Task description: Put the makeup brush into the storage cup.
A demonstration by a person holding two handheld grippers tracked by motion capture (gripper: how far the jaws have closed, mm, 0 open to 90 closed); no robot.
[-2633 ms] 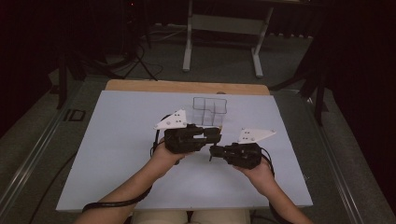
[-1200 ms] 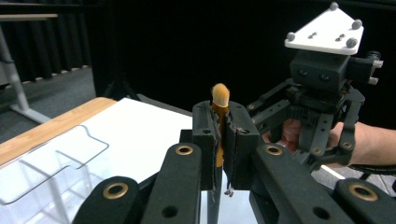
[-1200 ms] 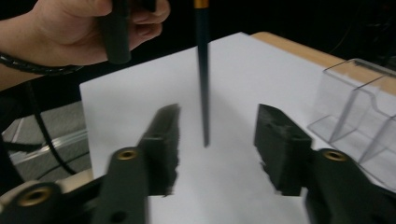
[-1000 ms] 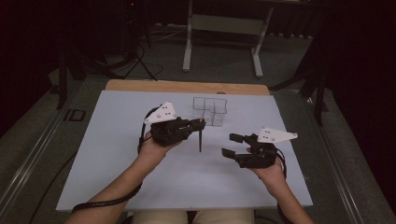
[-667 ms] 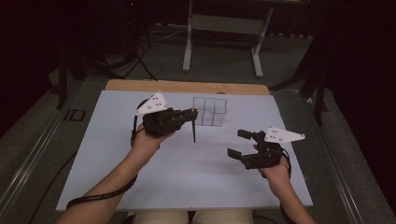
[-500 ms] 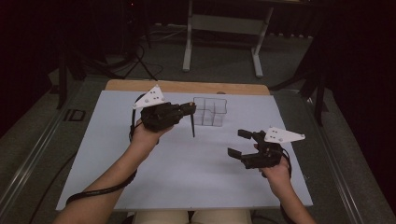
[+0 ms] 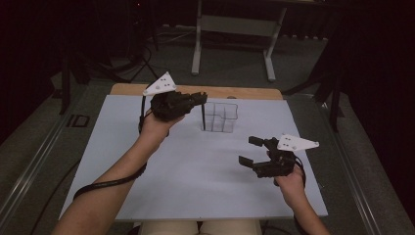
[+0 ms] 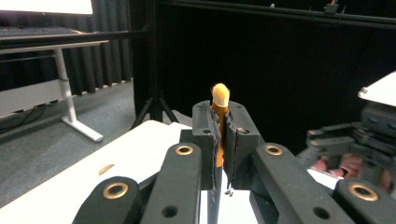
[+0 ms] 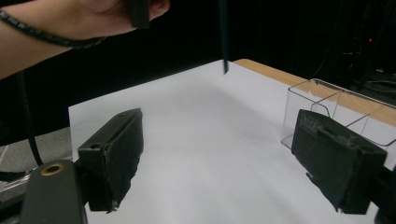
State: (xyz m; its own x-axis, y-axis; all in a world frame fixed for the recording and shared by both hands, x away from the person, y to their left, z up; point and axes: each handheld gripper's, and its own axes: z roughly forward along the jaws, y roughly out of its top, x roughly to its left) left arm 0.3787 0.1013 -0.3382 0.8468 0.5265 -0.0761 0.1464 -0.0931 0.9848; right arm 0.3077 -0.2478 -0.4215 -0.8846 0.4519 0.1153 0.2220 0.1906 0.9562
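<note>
A thin brush hangs upright from my left gripper (image 7: 197,97), its dark handle (image 7: 203,118) pointing down just left of a clear compartment box (image 7: 224,116). In the left gripper view the left gripper (image 8: 220,128) is shut on the brush's orange collar, with the pale bristle tip (image 8: 220,92) sticking out above it. My right gripper (image 7: 250,151) is open and holds nothing, low over the white table (image 7: 147,186) at the near right. The right gripper view has its two pads (image 9: 112,154) wide apart, the clear box (image 9: 322,100) ahead on the right and the brush handle (image 9: 223,37) hanging at top centre.
A wooden strip (image 7: 244,92) runs along the table's far edge behind the box. Beyond it stands a grey desk frame (image 7: 232,29) on a dark floor. Cables trail from both grippers toward the near edge.
The two grippers were together at the table's middle. The left one has since carried the brush away and up to the clear box, while the right drew back to the near right, open.
</note>
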